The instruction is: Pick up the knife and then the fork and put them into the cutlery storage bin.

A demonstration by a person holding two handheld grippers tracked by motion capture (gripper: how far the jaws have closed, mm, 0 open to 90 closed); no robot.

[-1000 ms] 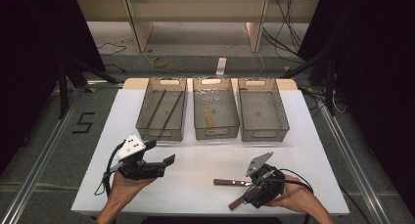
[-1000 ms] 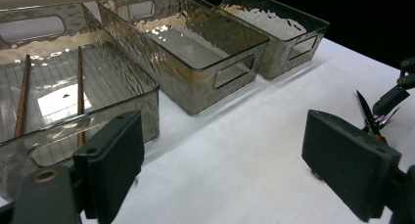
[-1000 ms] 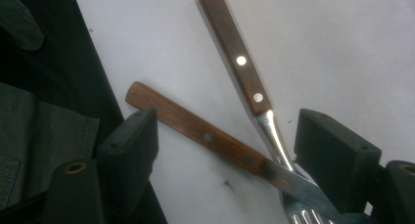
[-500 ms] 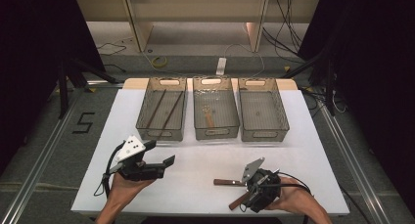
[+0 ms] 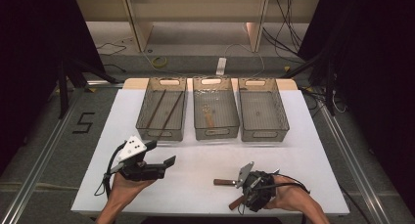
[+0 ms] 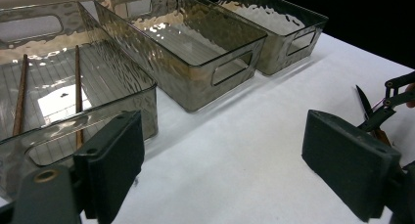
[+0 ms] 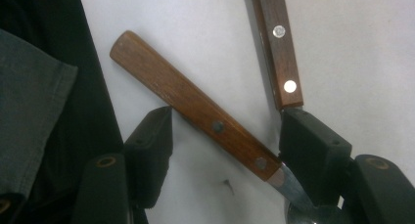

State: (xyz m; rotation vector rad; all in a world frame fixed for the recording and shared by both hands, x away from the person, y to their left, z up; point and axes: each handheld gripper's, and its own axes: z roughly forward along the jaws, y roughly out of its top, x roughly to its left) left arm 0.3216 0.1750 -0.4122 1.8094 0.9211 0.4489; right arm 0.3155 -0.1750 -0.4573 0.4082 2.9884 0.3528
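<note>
Two wooden-handled utensils lie near the white table's (image 5: 205,155) front edge. In the high view one handle (image 5: 224,182) points left and the other handle (image 5: 237,203) angles toward the edge. My right gripper (image 5: 246,189) sits low over them. In the right gripper view its jaws stand open on either side of the slanted handle (image 7: 195,104), whose metal neck (image 7: 293,190) runs under the right jaw. The second handle (image 7: 278,43) ends just beyond that jaw. My left gripper (image 5: 160,153) is held open and empty at the front left, pointing right.
Three clear bins stand in a row at the back: the left bin (image 5: 161,133) holds two brown sticks (image 6: 78,87), the middle bin (image 5: 216,132) a small utensil (image 5: 209,117), and the right bin (image 5: 262,134) looks bare. A dark sleeve (image 7: 34,116) borders the table edge.
My right gripper has dropped slightly toward the front edge, settling over the slanted handle. The left gripper has stayed where it was.
</note>
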